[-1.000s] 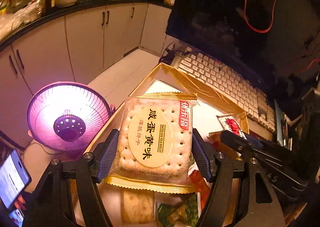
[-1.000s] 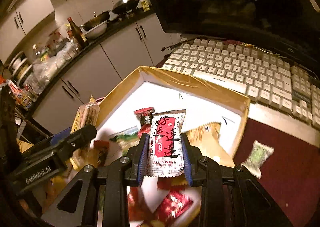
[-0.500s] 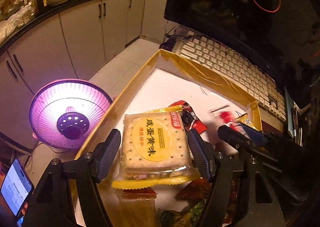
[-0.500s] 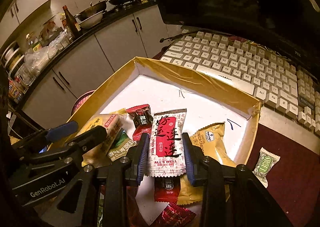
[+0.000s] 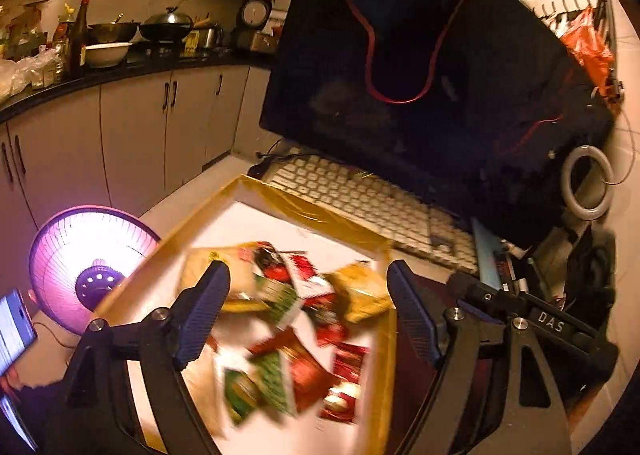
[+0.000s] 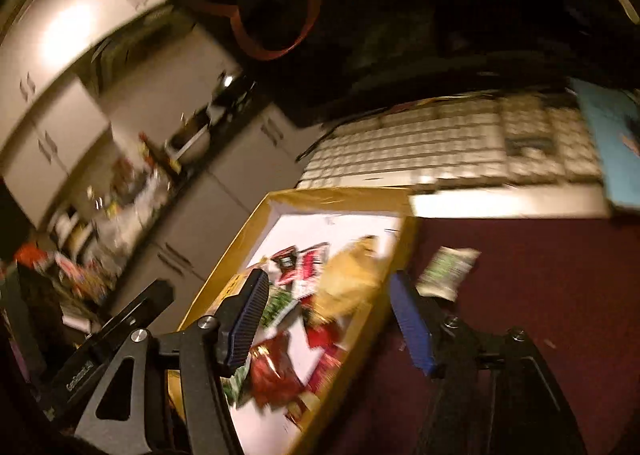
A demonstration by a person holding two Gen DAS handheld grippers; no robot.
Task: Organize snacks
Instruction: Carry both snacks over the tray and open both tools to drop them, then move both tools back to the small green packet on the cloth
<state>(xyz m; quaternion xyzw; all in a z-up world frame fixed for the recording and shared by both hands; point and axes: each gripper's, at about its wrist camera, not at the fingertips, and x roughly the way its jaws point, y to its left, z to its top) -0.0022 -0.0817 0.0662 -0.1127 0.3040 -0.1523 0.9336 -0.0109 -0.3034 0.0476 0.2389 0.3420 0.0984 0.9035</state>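
Note:
A shallow yellow-rimmed box (image 5: pixel 320 215) with a white floor holds several snack packets (image 5: pixel 304 295), blurred by motion. My left gripper (image 5: pixel 308 287) is open and empty above the box. My right gripper (image 6: pixel 328 295) is open and empty above the box (image 6: pixel 256 231), near its right rim. The biscuit pack (image 5: pixel 200 271) lies in the box at the left. One green-and-white packet (image 6: pixel 448 271) lies outside the box on the dark red mat (image 6: pixel 540 295). The red-and-white packet (image 6: pixel 308 267) lies in the box among the others.
A white keyboard (image 5: pixel 360 199) and a dark monitor (image 5: pixel 420 75) stand behind the box. A glowing purple heater (image 5: pixel 88 263) sits on the floor at the left. Kitchen cabinets (image 5: pixel 132 135) and a cluttered counter are beyond. A phone (image 5: pixel 12 335) is at the far left.
Both grippers opened and let go: the biscuit pack and the red-and-white packet now lie in the box. Both grippers pulled up and back; the right one swung to the right.

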